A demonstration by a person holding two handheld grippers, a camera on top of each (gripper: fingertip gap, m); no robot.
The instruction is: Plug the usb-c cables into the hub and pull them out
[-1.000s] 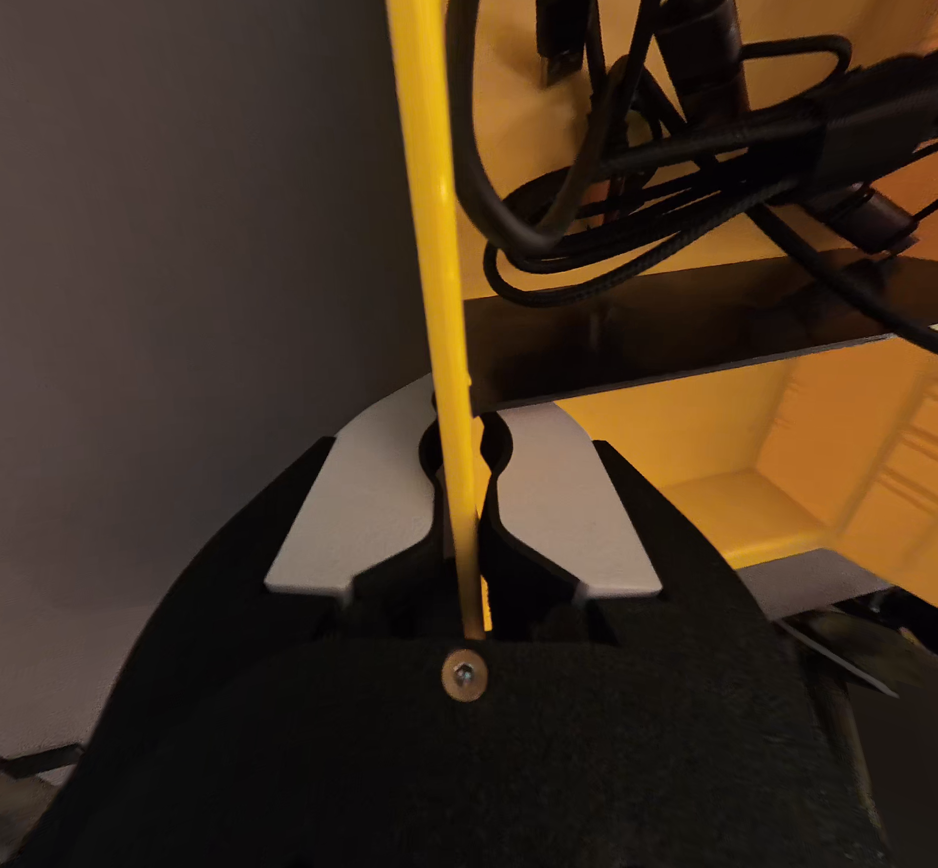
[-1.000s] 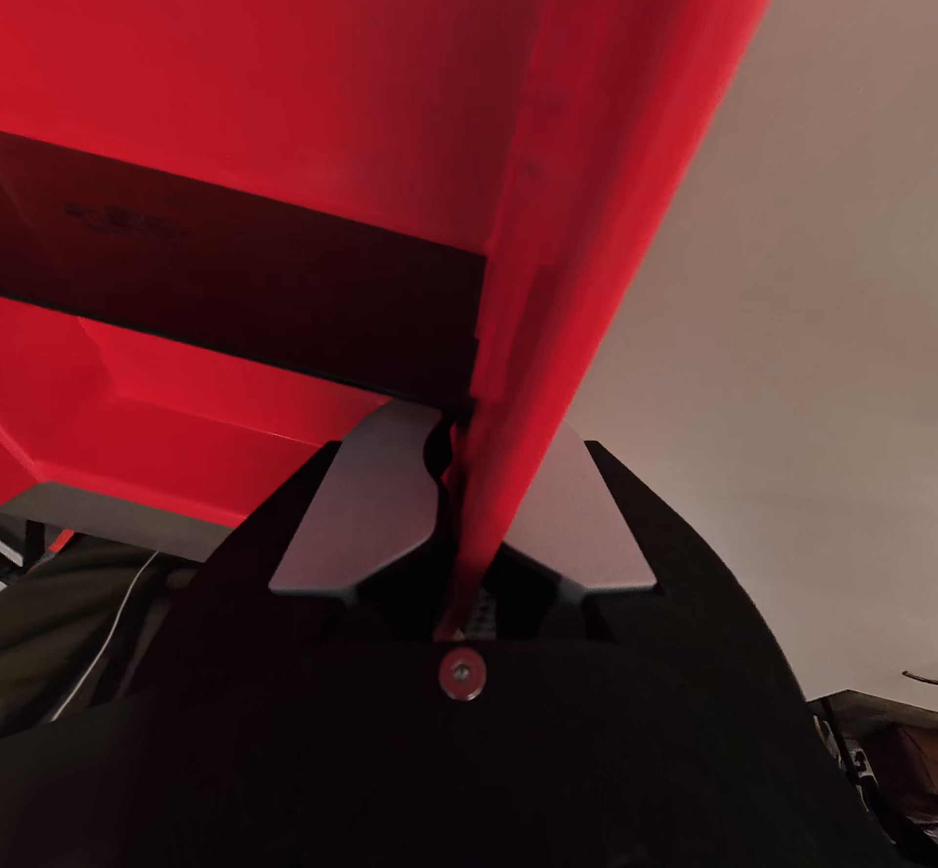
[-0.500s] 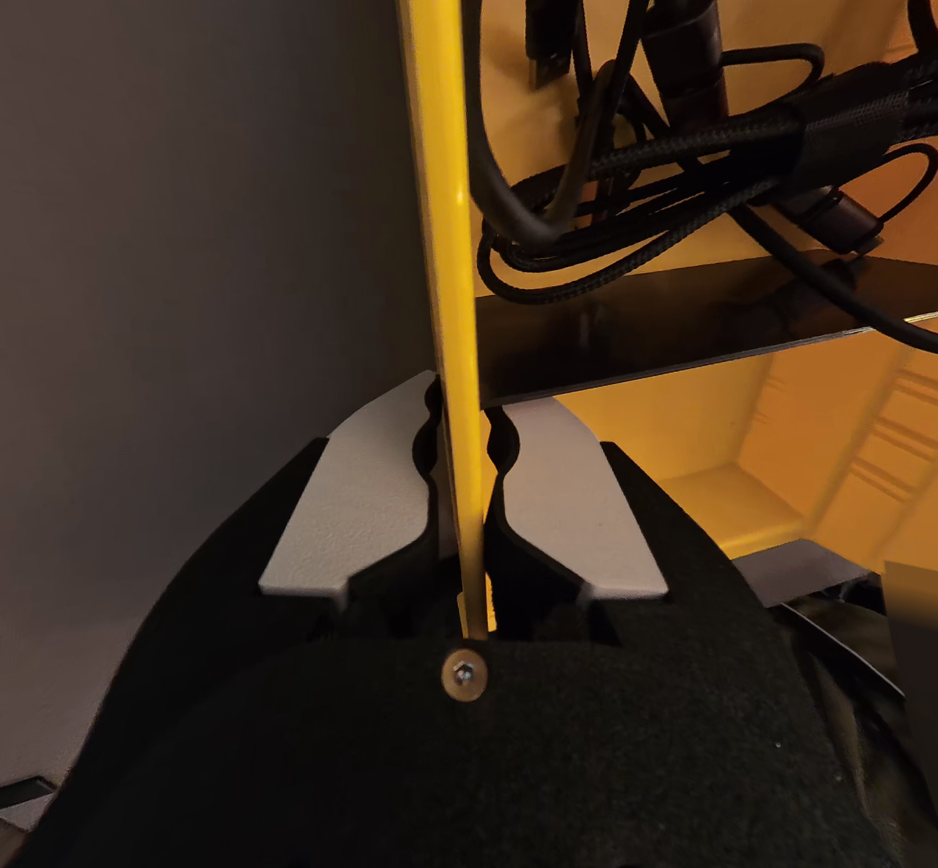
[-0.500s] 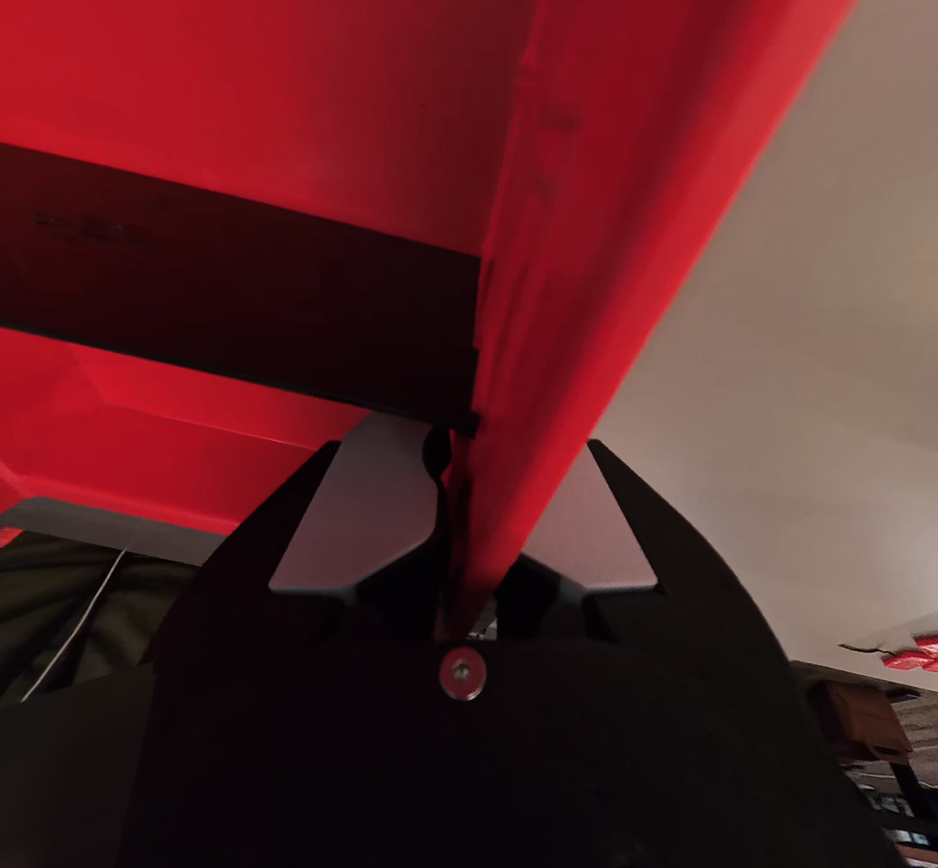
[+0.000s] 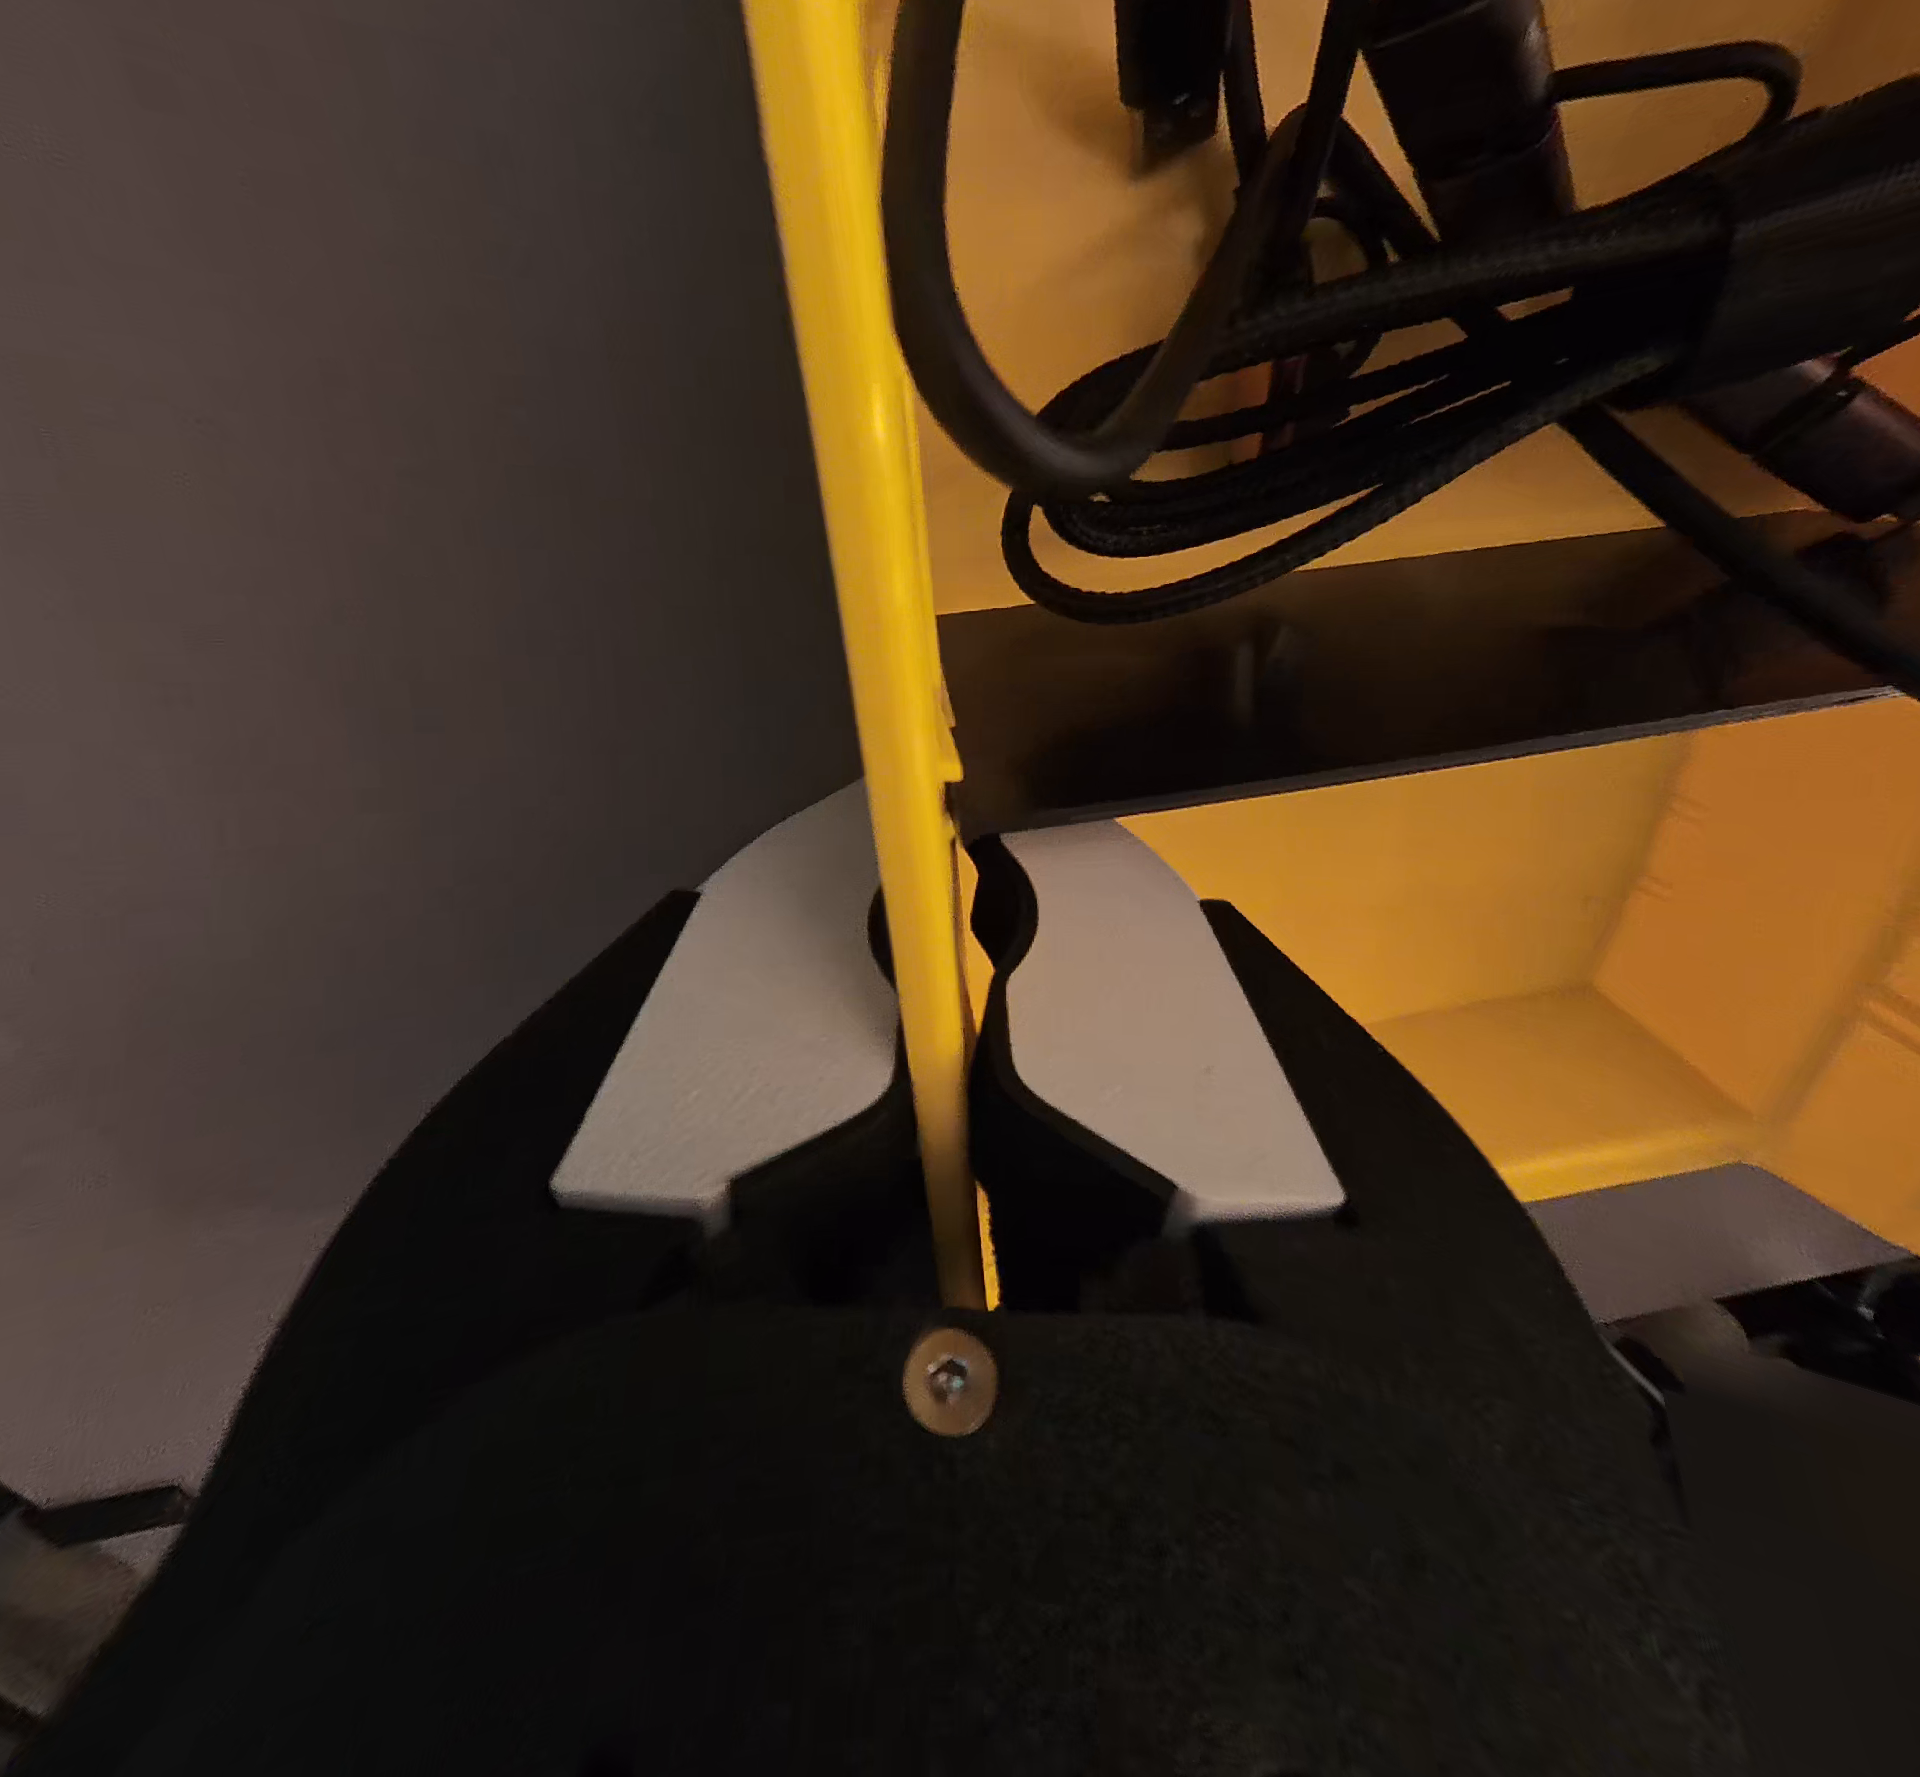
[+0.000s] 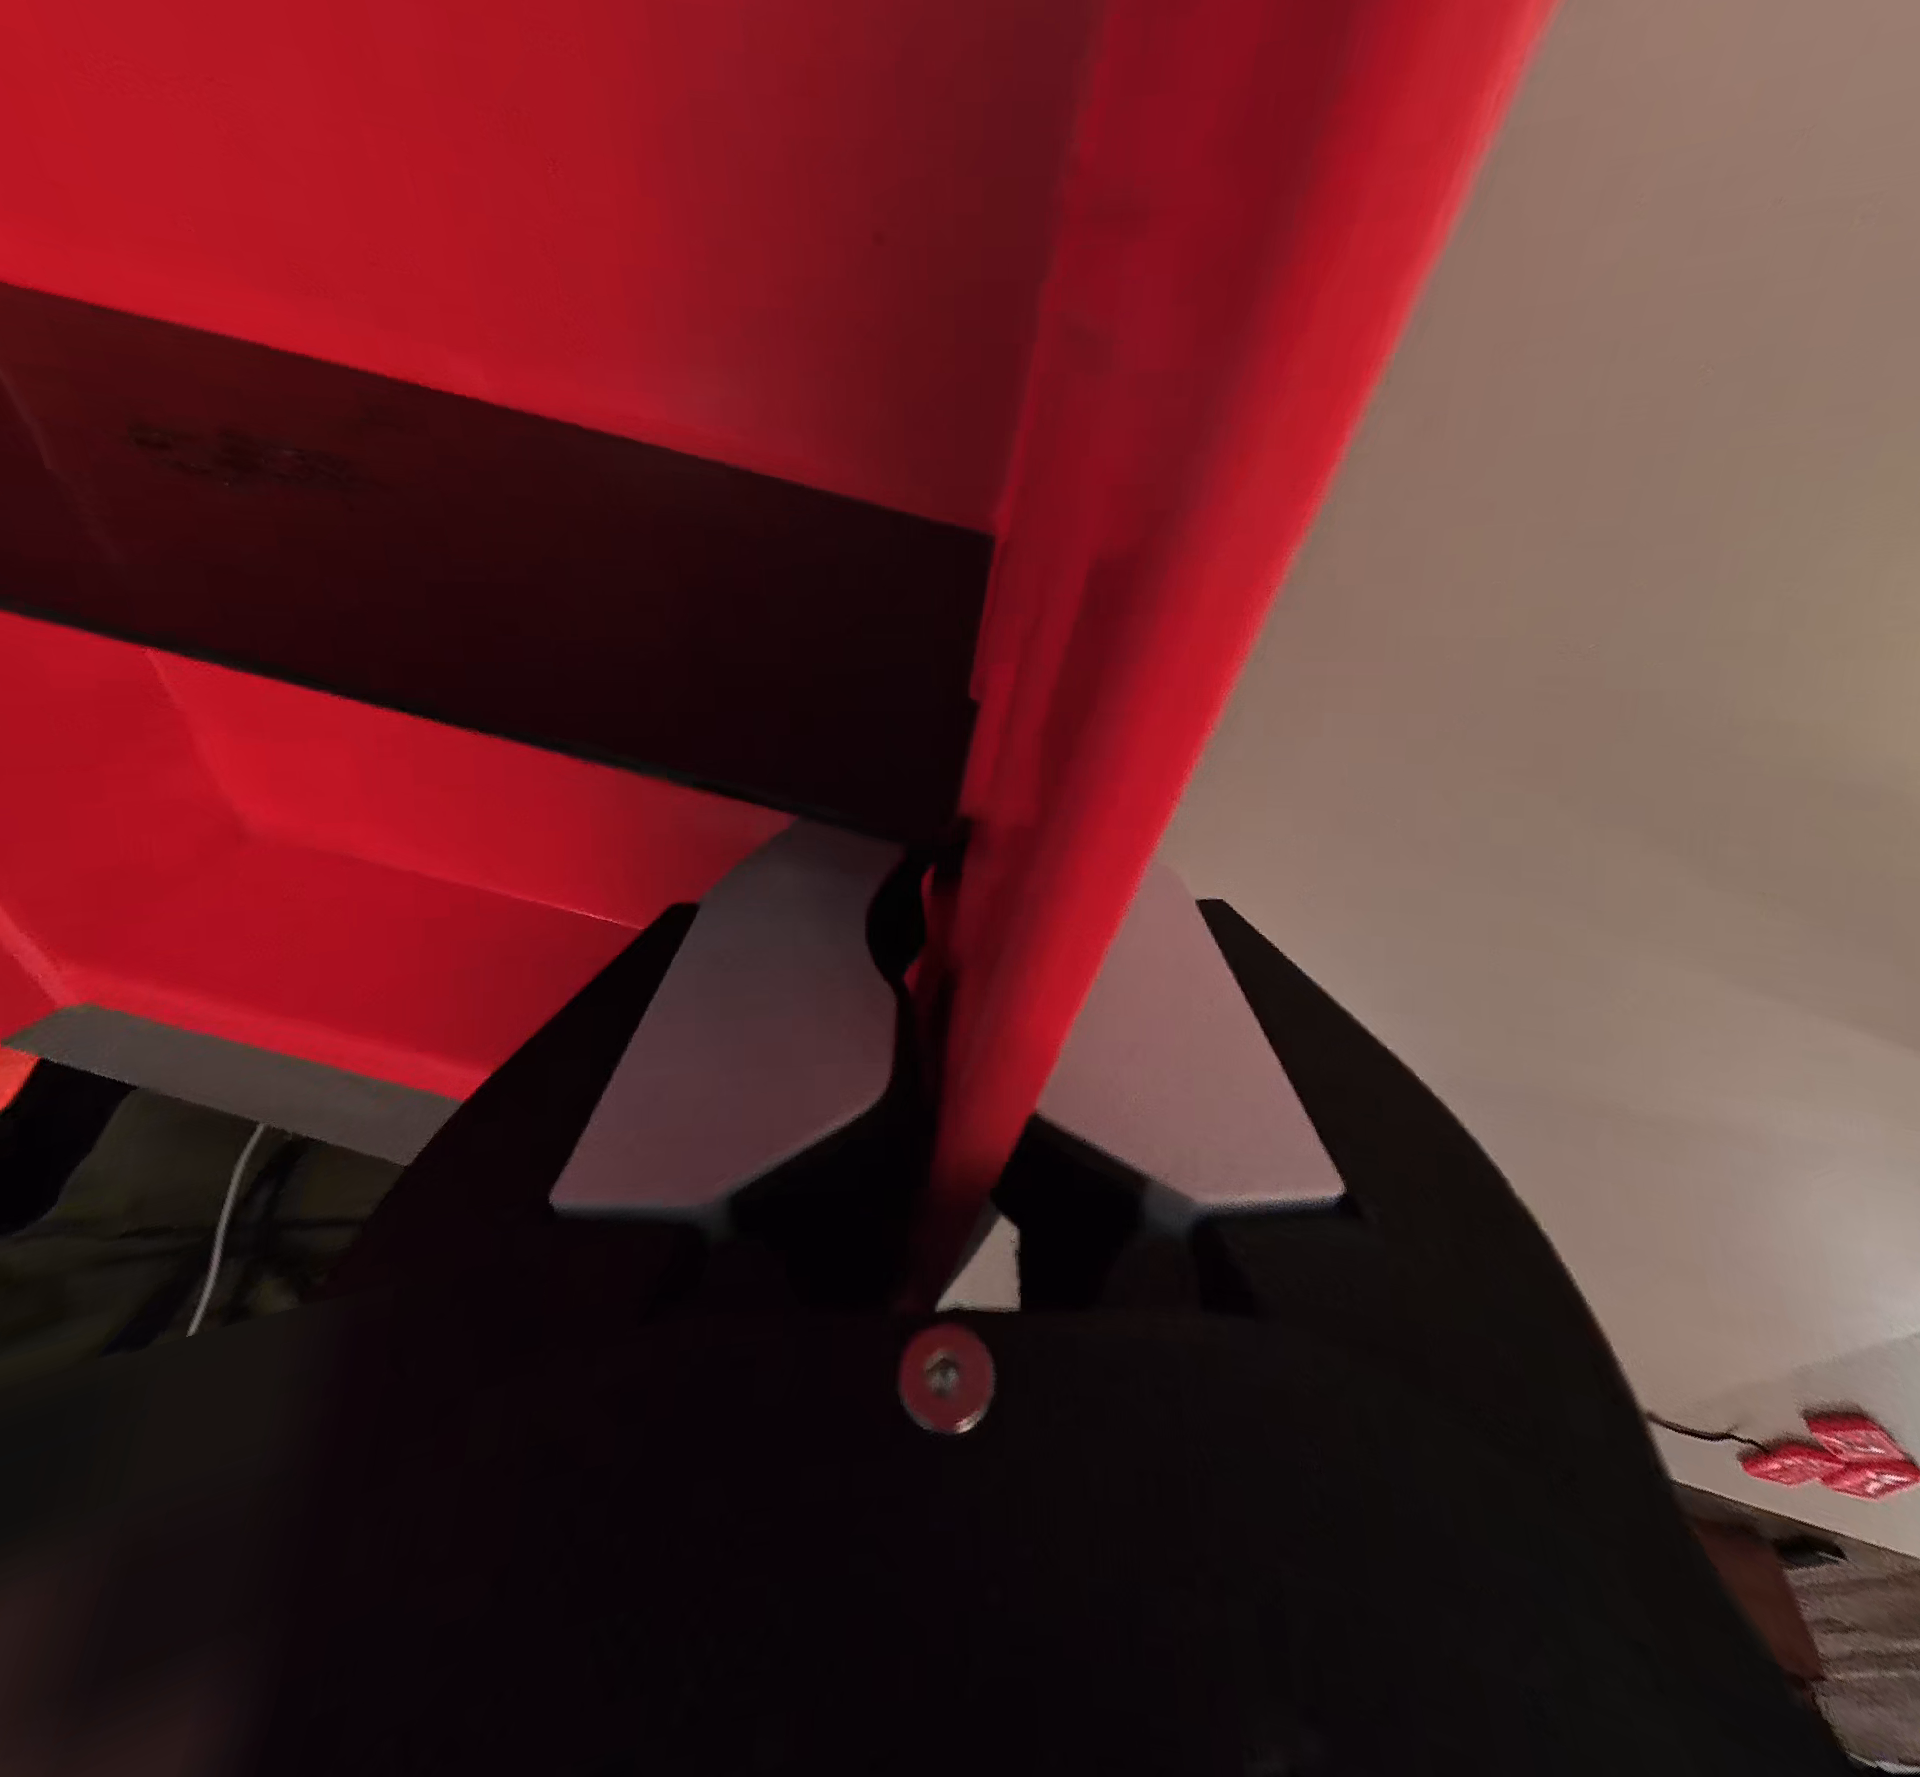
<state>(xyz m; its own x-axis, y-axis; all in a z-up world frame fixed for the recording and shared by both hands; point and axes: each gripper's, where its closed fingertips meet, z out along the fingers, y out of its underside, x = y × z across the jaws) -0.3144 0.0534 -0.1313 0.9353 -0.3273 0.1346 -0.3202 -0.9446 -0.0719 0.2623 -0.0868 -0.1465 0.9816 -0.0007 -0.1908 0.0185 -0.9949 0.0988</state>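
The left tongs [image 5: 940, 958] are clamped on the side wall of a yellow bin [image 5: 831, 377], where a tangle of black usb-c cables [image 5: 1299, 439] lies behind a black divider [image 5: 1351, 688]. The right tongs [image 6: 956, 979] pinch the wall of a red bin [image 6: 1195, 377]

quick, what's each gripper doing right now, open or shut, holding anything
left gripper: shut on the yellow bin wall.
right gripper: shut on the red bin wall.

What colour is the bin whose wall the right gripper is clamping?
Red: the bin held by the right gripper, best seen in the right wrist view.
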